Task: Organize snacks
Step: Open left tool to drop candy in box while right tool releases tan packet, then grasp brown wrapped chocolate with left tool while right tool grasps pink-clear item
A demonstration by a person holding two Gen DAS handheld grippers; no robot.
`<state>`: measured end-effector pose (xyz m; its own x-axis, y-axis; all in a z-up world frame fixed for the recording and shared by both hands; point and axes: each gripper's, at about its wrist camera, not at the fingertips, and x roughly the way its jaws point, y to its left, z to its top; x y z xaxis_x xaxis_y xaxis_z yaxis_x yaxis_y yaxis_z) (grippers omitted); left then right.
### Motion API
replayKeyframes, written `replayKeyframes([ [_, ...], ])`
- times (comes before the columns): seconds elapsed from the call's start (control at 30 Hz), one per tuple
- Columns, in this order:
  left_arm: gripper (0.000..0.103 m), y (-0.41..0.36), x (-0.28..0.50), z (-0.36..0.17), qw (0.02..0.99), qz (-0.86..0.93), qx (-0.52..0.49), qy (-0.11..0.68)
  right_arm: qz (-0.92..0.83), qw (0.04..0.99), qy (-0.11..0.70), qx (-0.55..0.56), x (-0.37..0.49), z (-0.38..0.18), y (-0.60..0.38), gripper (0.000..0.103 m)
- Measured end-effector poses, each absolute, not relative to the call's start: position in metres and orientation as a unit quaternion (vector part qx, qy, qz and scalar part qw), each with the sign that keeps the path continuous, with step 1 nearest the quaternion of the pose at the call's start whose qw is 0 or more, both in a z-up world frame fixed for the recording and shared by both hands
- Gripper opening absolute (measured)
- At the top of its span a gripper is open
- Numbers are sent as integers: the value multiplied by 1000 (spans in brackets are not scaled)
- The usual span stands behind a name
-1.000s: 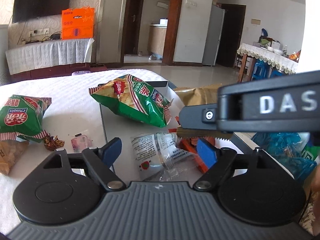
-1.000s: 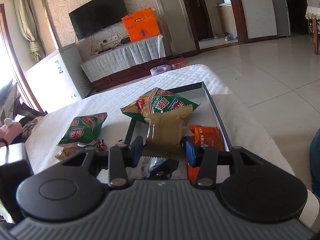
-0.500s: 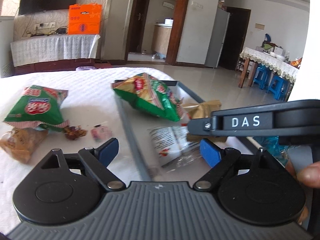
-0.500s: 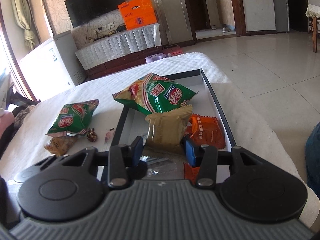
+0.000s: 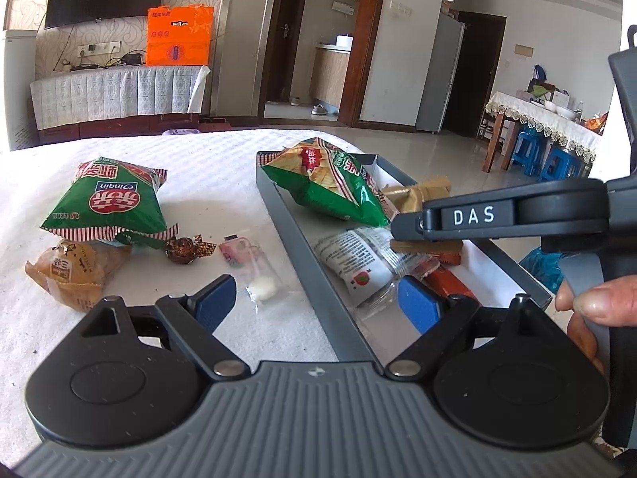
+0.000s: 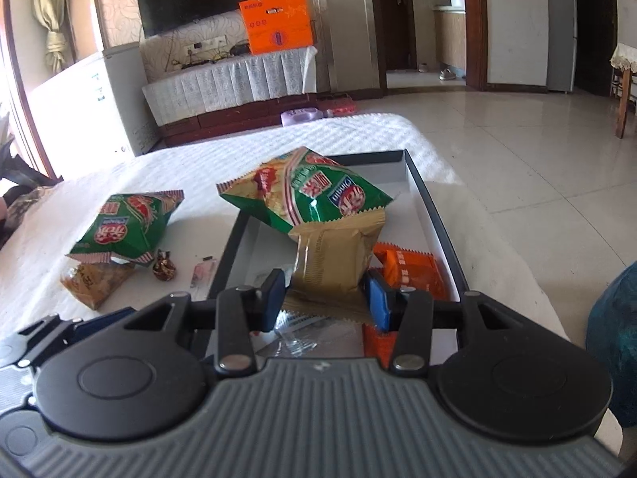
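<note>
Here, the right tool (image 6: pixel 324 298) is seen nearest, its two blue pads pinching the near edge of a flat tan foil snack packet (image 6: pixel 332 255), which is held over a shallow grey-rimmed white cardboard tray (image 6: pixel 436 219). Beneath the packet, a clear crinkled wrapper (image 6: pixel 296 338) and an orange foil sachet (image 6: pixel 412 271) are seen lying in the tray. In the left wrist view, the left tool (image 5: pixel 314 304) is held with its pads spread wide, the tray's near rim showing between them and nothing gripped. Just beyond its pads, a small clear sachet with a white lump (image 5: pixel 258 279) lies on the white textured cloth of the tabletop (image 5: pixel 199 167). A little farther off, a brown-wrapped candy (image 5: pixel 183 247) and a translucent tan pastry packet (image 5: pixel 75 271) are found, the latter partly under a green crisp bag with red lettering (image 5: pixel 107 203). A second green crisp bag (image 6: pixel 306 191) is propped across the tray's far left rim. A thumb (image 5: pixel 605 302) is seen at the right edge on the right tool's grip.
</note>
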<state>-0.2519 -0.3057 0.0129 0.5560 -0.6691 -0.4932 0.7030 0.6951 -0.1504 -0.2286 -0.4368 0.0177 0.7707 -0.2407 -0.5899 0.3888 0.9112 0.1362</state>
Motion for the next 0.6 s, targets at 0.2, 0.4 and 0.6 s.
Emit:
replayKeyframes([
  [0.2, 91, -309, -256, 13, 879, -395, 36, 264, -183, 928, 302, 116, -231, 14, -441, 48],
  [0.4, 91, -304, -260, 14, 879, -394, 39, 265, -177, 932, 305, 82, -232, 18, -431, 49],
  [0.6, 91, -286, -255, 18, 885, -383, 33, 262, -170, 938, 291, 76, -235, 23, -425, 58],
])
